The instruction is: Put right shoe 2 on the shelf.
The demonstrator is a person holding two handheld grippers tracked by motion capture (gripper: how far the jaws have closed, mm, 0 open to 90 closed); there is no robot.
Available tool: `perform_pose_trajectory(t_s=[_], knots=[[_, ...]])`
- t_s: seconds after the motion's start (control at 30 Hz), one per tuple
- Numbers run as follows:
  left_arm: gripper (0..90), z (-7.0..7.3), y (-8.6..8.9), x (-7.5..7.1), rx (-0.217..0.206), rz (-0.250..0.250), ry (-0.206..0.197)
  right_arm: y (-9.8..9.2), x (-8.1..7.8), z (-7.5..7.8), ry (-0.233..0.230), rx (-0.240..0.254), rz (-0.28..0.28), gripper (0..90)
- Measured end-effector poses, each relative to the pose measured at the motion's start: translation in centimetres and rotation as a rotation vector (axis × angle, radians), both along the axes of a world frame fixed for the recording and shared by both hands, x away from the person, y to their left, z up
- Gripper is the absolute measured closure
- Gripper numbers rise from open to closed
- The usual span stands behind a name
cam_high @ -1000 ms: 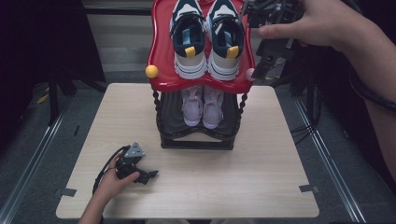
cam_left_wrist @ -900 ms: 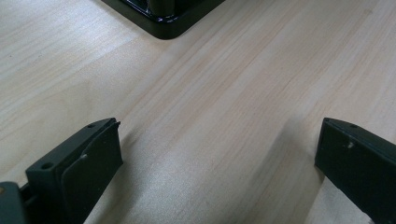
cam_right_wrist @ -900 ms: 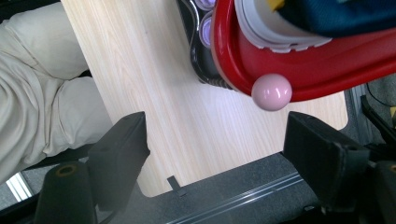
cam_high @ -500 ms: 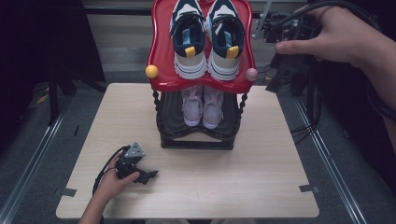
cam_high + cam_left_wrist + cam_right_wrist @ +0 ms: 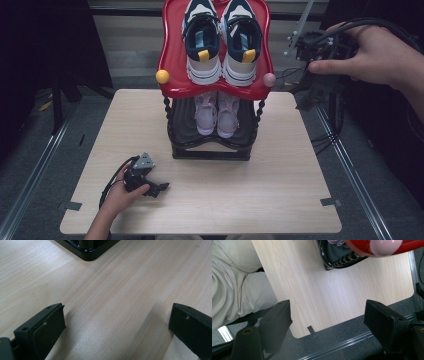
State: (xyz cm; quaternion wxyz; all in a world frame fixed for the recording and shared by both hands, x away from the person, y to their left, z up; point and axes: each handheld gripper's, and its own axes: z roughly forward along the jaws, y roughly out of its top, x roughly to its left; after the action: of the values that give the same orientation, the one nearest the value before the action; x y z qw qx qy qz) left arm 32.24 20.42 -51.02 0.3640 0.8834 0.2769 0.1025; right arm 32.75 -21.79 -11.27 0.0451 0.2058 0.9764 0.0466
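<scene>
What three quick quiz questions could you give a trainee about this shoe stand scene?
1. True or false: the left claw rests on the table.
2. Which shelf holds the pink shoes: A) red top shelf, B) black lower shelf?
3. How do the right claw's jaws stand?

Key: 1 true; 2 B; 3 wide open, nothing between them.
</scene>
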Motion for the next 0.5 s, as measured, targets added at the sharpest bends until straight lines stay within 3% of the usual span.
perform_pose_trajectory(t_s=[0.5], knots=[[0.0,0.0,0.0,0.0,0.001,0.0,0.001,-1.3,-0.6,-2.8,0.028,0.018,-0.001,21.7]])
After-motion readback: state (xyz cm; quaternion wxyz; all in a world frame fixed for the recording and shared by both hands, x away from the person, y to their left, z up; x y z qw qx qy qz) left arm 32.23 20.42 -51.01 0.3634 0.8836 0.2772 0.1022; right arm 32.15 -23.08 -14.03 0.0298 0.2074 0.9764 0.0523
